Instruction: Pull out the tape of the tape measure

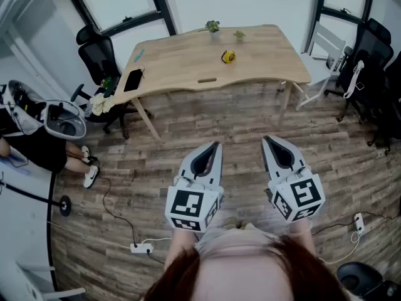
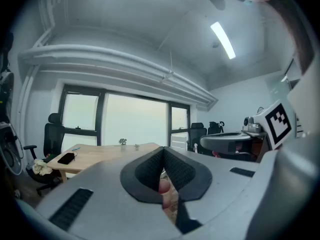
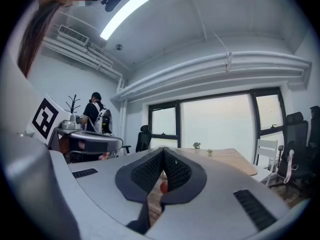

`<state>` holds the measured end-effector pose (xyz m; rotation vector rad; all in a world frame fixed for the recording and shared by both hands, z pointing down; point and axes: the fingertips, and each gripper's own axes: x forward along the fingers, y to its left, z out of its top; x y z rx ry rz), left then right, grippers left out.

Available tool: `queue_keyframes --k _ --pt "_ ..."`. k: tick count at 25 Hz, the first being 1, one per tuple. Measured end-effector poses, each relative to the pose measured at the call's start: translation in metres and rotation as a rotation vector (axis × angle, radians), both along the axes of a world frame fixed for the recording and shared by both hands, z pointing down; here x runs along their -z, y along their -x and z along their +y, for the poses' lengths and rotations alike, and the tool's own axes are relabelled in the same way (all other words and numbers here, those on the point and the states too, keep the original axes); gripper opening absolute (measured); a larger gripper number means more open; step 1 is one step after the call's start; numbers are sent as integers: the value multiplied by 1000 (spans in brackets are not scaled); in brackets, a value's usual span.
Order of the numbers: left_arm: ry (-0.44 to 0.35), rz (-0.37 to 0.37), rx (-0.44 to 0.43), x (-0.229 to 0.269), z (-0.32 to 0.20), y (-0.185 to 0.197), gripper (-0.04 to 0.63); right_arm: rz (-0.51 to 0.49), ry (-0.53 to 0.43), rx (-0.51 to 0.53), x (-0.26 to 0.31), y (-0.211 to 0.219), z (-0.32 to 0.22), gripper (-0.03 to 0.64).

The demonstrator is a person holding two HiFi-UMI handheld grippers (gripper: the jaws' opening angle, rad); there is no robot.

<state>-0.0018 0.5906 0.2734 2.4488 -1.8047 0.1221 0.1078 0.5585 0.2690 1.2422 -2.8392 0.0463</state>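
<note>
The yellow tape measure (image 1: 229, 56) lies on the wooden table (image 1: 188, 61), towards its far right side, well ahead of both grippers. My left gripper (image 1: 217, 145) and right gripper (image 1: 265, 139) hang side by side over the wooden floor, short of the table, both pointing at it. Each is shut with nothing between its pads. In the left gripper view the left gripper (image 2: 163, 152) has its tips together, with the table (image 2: 100, 154) far beyond. In the right gripper view the right gripper (image 3: 163, 152) looks the same, and the table (image 3: 227, 156) is distant. The tape measure cannot be made out in either gripper view.
A black phone (image 1: 133, 79), a blue item (image 1: 138, 55) and two small plants (image 1: 213, 26) are on the table. Black office chairs (image 1: 97, 55) stand at left and right, a white chair (image 1: 322, 49) at right. A seated person (image 1: 37, 130) is at left. A power strip (image 1: 141, 248) and cables lie on the floor.
</note>
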Motion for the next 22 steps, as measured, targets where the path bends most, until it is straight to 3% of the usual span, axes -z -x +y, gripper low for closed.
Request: queue_keyframes --k 9,22 --pt "-1 -3 -42 -6 -27 23 0 -85 32 -31 1 21 -22 0" --pt "4 12 -86 -15 -55 35 0 -55 40 -62 -9 32 -46 0"
